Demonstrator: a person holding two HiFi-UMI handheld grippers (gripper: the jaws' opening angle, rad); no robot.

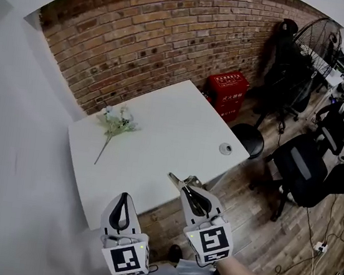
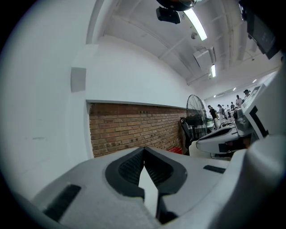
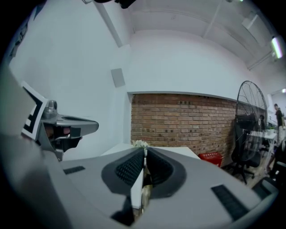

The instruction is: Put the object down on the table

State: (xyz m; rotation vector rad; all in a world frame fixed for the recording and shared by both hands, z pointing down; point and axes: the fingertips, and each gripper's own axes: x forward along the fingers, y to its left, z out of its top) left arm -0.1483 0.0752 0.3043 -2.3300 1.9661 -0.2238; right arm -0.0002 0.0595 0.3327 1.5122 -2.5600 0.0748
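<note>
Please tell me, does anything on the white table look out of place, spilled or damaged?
Only the flower sprig stands out: it lies flat on the white table, near the far left corner, and no vase is in view. The small round fitting near the right edge looks normal. Nothing seems spilled or broken.

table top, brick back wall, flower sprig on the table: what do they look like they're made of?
Table top: smooth matte white with no grain, likely laminate or painted board.
Wall: bare red-brown brick, rough, with the mortar joints showing.
Flower sprig: pale blooms on a thin green stem. Possibly artificial (plastic or fabric), but too small to tell.
</note>
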